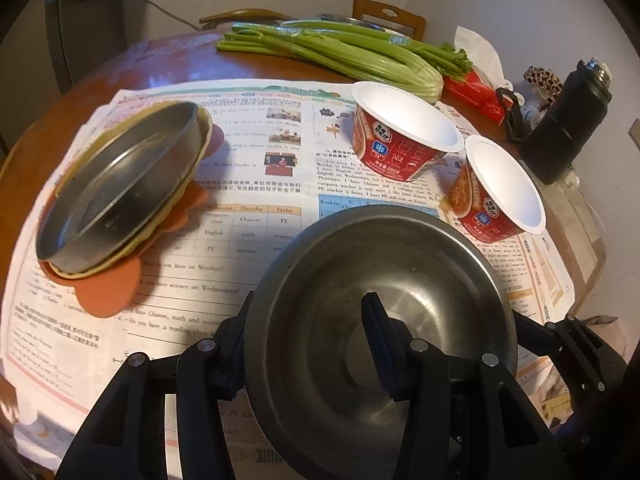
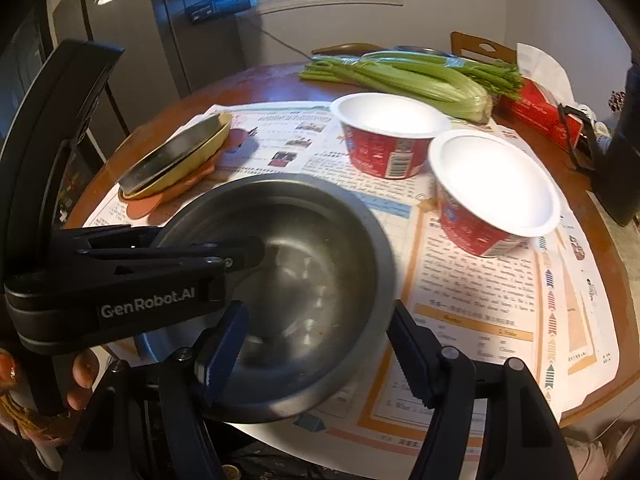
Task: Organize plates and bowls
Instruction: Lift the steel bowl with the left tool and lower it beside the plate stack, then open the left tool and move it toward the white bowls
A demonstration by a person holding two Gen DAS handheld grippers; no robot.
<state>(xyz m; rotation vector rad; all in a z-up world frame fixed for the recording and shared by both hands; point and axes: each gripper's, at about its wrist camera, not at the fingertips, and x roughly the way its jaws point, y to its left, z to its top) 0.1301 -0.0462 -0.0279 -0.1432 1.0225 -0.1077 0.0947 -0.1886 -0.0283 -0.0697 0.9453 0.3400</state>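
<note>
A steel bowl (image 1: 420,276) (image 2: 320,264) sits nearest me on the newspaper. My left gripper (image 1: 310,300) (image 2: 208,242) is shut on its left wall, one finger inside and one outside. My right gripper (image 2: 320,306) straddles the bowl's near right rim. Its jaws are open, with a gap showing beside the inner pad. Its outer finger (image 1: 528,326) lies by the rim. At the back left a shallow steel dish (image 1: 120,188) (image 2: 172,152) rests tilted in a yellow plate (image 1: 120,258) (image 2: 188,170) on an orange flower-shaped plate (image 1: 108,292) (image 2: 144,204). Two empty red paper bowls (image 1: 404,128) (image 1: 504,188) (image 2: 388,120) (image 2: 496,176) stand to the right.
Newspaper (image 1: 240,240) (image 2: 480,288) covers a round wooden table (image 1: 160,64). Celery (image 1: 352,56) (image 2: 420,76) lies at the back beside a red tissue box (image 1: 476,96). A black flask (image 1: 568,120) stands at the right edge. A hand (image 2: 80,376) holds the left gripper.
</note>
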